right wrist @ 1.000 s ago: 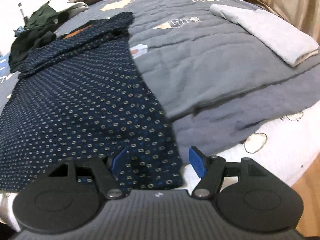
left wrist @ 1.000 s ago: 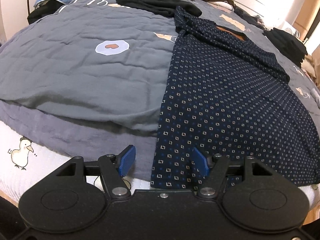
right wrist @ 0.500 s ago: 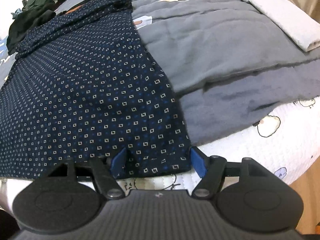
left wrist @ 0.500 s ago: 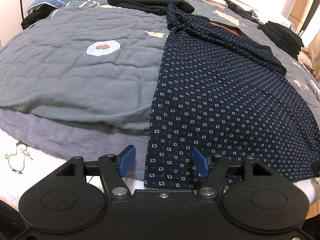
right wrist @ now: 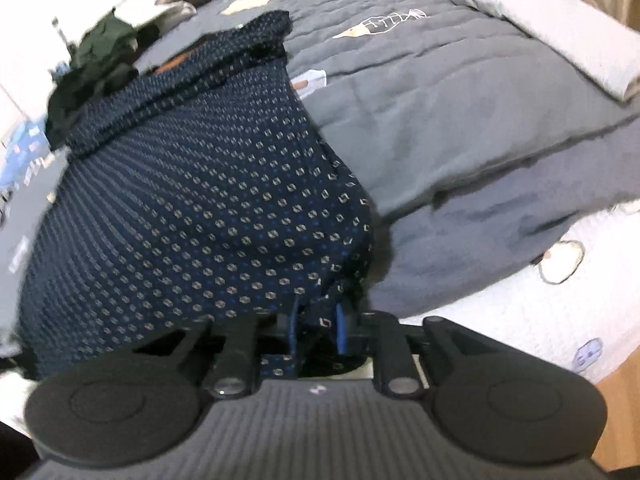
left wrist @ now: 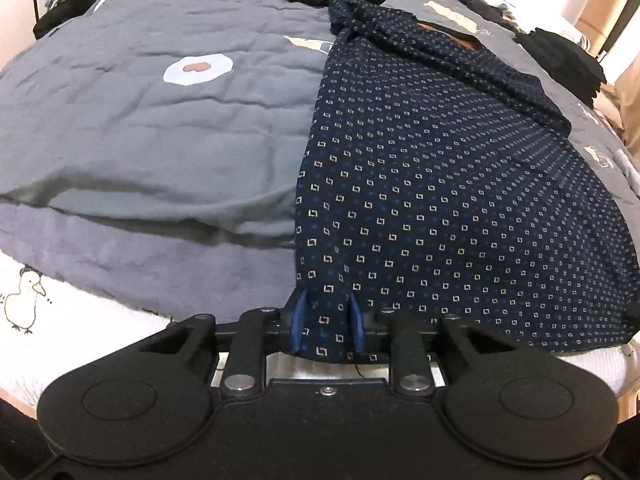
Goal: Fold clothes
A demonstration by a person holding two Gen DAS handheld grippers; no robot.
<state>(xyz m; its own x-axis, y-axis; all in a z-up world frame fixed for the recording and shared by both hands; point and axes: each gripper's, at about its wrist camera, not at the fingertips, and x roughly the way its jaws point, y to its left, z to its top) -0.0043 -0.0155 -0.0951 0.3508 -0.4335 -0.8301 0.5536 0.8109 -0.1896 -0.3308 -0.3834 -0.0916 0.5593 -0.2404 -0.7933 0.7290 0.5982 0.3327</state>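
At the bed's [left wrist: 120,128] near edge, the shirt's [left wrist: 440,184] hem corners were clamped by left gripper [left wrist: 327,322] and right gripper [right wrist: 316,328], just closed; its length ran away toward the collar.

letters "in" on grey quilt [left wrist: 168,80]

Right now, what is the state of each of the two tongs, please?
Left tongs: just closed on the near hem of the shirt.
Right tongs: just closed on the shirt's other hem corner.
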